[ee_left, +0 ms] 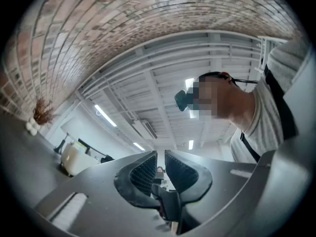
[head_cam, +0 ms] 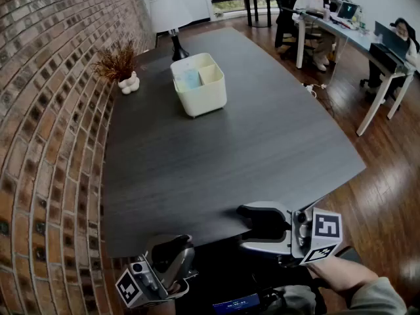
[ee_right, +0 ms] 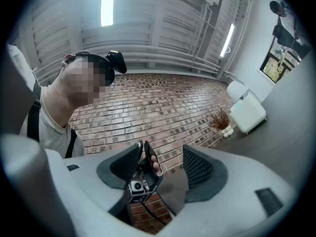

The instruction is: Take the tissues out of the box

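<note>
cream-coloured, the tissue box (head_cam: 199,84) stands at the far end of the dark wood-grain table (head_cam: 230,156), well apart from both grippers. something pale blue, most likely the tissues (head_cam: 189,79), lies in its larger compartment, on the side towards the brick wall (head_cam: 46,110). nothing has been lifted out, so the task looks to be at its very start, with the reach not yet begun.

the left gripper (head_cam: 172,243) is low at the near edge of the table, close to the person's body. it is tipped up and back, so its own view takes in the ceiling and the person rather than the box. its jaws are pressed almost together, with only a thin slit between the ribbed pads and nothing in it.

the right gripper (head_cam: 253,227), held in the right hand (head_cam: 341,274), lies roughly level just over the near edge. it points sideways towards the brick wall and the left gripper. its jaws are spread wide and empty.

next, i judge, one gripper has to swing round to face the box and travel the length of the table. it then needs to come down over the open top with jaws apart and pinch the tissues alone, not the divider or the rim. the other gripper may need to steady the light box.
</note>
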Demonstrator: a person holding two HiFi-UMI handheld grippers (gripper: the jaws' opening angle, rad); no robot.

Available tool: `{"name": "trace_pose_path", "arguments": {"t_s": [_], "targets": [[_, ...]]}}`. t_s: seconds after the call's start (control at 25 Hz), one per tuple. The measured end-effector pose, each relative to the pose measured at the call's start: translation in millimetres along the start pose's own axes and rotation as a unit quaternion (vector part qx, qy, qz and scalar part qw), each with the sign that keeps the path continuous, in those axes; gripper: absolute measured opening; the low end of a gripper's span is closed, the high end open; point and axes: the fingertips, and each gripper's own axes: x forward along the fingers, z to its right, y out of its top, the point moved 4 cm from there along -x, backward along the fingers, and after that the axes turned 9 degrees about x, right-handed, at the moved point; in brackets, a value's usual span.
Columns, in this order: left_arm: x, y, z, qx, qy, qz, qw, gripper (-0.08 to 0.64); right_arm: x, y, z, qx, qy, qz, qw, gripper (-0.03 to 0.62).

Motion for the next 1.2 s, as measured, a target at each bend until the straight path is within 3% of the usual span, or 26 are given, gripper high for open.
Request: {"name": "trace_pose_path", "arguments": {"t_s": [0.08, 0.16, 0.28, 0.32, 0.36, 0.44, 0.56, 0.64, 0.84, 0.96, 1.08, 1.2], "targets": [[19, 8, -11, 0.055, -0.008, -0.03, 0.998, 0.035, 2, 10, -7, 0.003, 0.001, 0.002, 1.0, 0.279], [42, 14, -25, 0.127, -0.011, -0.071, 0.9893, 0.047, 1, 15, -7, 0.005, -0.001, 0.004, 1.0, 0.279], [78, 22, -57, 0.249, -0.022, -0.142, 0.9578, 0.099, -2, 19, -5, 0.008, -0.003, 0.01, 1.0, 0.279], [91, 24, -73, 0.276, -0.028, -0.164, 0.9467, 0.148, -2, 21, -5, 0.01, -0.002, 0.013, 1.0, 0.279], [106, 26, -91, 0.292, -0.033, -0.183, 0.9382, 0.16, -2, 23, -6, 0.012, 0.0, 0.017, 1.0, 0.279], [140, 30, -132, 0.303, -0.031, -0.215, 0.928, 0.25, -3, 28, -7, 0.016, 0.001, 0.022, 1.0, 0.279], [176, 15, -207, 0.307, -0.014, -0.284, 0.9084, 0.289, -8, 32, -3, 0.019, -0.001, 0.028, 0.999, 0.279], [195, -4, -257, 0.304, -0.01, -0.343, 0.8889, 0.323, -10, 36, -1, 0.019, -0.002, 0.036, 0.999, 0.279], [223, -60, -355, 0.289, -0.032, -0.496, 0.8183, 0.396, -13, 44, 1, 0.016, -0.005, 0.049, 0.999, 0.279], [227, -92, -388, 0.283, -0.062, -0.571, 0.7685, 0.437, -17, 49, 7, 0.017, -0.011, 0.056, 0.998, 0.279], [227, -119, -407, 0.28, -0.091, -0.631, 0.7175, 0.485, -21, 52, 13, 0.016, -0.016, 0.061, 0.998, 0.279], [229, -139, -422, 0.287, -0.102, -0.669, 0.6783, 0.526, -22, 53, 16, 0.02, -0.018, 0.066, 0.997, 0.279]]}}
